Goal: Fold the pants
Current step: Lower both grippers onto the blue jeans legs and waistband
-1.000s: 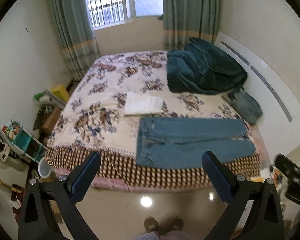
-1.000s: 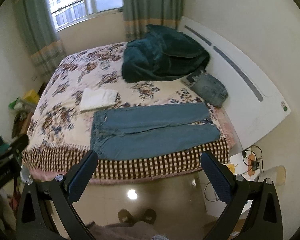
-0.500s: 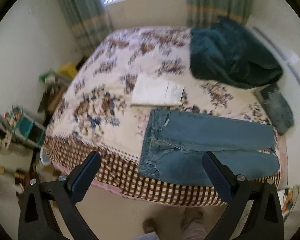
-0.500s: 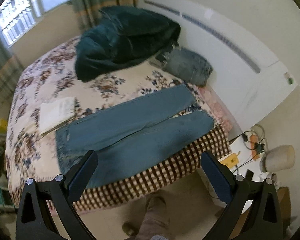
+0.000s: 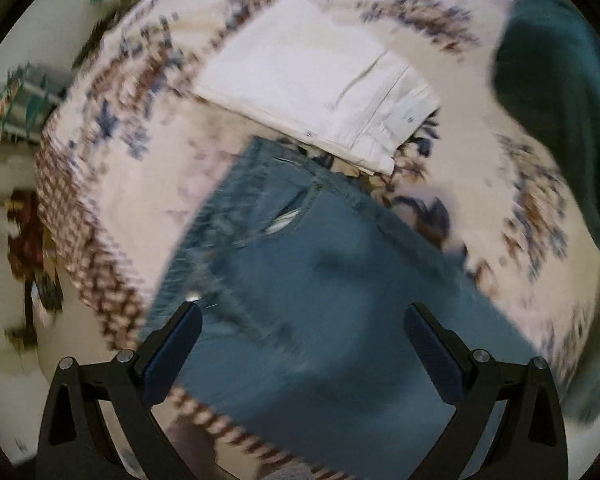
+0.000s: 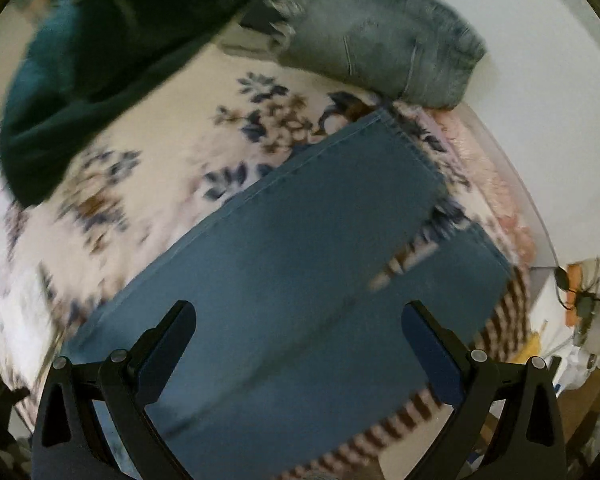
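Note:
Blue jeans (image 5: 320, 280) lie flat on the floral bedspread, waist to the left, legs to the right. My left gripper (image 5: 302, 320) is open and empty, hovering over the waist and hip area. In the right wrist view the two legs (image 6: 300, 260) run side by side to their hems near the bed's right edge. My right gripper (image 6: 300, 316) is open and empty above the lower legs. Both views are blurred by motion.
Folded white pants (image 5: 316, 76) lie just beyond the jeans' waist. A dark green blanket (image 5: 560, 100) is heaped at the back right, also in the right wrist view (image 6: 100, 52). Folded grey-blue jeans (image 6: 380, 36) rest against the white headboard (image 6: 540, 60). Cluttered floor (image 5: 16, 220) lies left of the bed.
Both grippers have moved from standing back at the foot of the bed to close over the jeans, left toward the waist, right toward the leg ends. Both stay open.

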The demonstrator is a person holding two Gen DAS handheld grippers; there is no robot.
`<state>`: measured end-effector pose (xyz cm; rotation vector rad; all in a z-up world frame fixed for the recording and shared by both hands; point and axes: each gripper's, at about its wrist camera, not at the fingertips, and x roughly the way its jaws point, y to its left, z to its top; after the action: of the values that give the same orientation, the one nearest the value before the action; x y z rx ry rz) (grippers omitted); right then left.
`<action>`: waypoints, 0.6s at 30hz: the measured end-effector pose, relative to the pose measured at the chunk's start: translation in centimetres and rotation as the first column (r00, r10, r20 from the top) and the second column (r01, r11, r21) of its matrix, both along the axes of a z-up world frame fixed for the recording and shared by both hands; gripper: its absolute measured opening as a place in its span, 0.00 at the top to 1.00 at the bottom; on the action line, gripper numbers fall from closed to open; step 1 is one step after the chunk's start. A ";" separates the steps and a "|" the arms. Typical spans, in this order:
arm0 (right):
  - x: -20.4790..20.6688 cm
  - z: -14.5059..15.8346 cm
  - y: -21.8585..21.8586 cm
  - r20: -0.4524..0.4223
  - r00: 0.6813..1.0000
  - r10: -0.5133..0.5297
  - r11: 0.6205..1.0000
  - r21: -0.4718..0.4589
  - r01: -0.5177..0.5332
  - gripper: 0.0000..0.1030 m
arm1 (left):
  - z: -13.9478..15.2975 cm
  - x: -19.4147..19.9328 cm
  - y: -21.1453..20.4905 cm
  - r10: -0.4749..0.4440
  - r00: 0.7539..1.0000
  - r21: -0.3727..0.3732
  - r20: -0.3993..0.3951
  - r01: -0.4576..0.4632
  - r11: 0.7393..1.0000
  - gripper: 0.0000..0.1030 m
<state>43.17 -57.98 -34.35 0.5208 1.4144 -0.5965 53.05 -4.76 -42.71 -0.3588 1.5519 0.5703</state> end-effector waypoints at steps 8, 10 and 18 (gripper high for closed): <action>7.5 -13.1 -8.0 -0.124 0.984 -0.128 0.991 0.014 0.131 0.00 | -13.1 9.1 0.0 0.128 0.979 0.030 -0.159 -0.125 0.992 0.00; 8.3 -14.9 -9.3 -0.143 0.976 -0.162 0.986 0.016 0.166 0.00 | -15.0 9.5 0.1 0.150 0.969 0.061 -0.198 -0.141 0.988 0.00; 10.8 -22.1 -10.6 -0.268 0.940 -0.211 0.971 0.058 0.234 0.09 | -16.4 7.8 0.8 0.128 0.983 0.036 -0.132 -0.124 0.992 0.30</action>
<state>53.93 -68.55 -56.46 0.6994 1.6491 -0.8095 60.85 -3.94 -59.07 -0.4065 1.6567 0.7266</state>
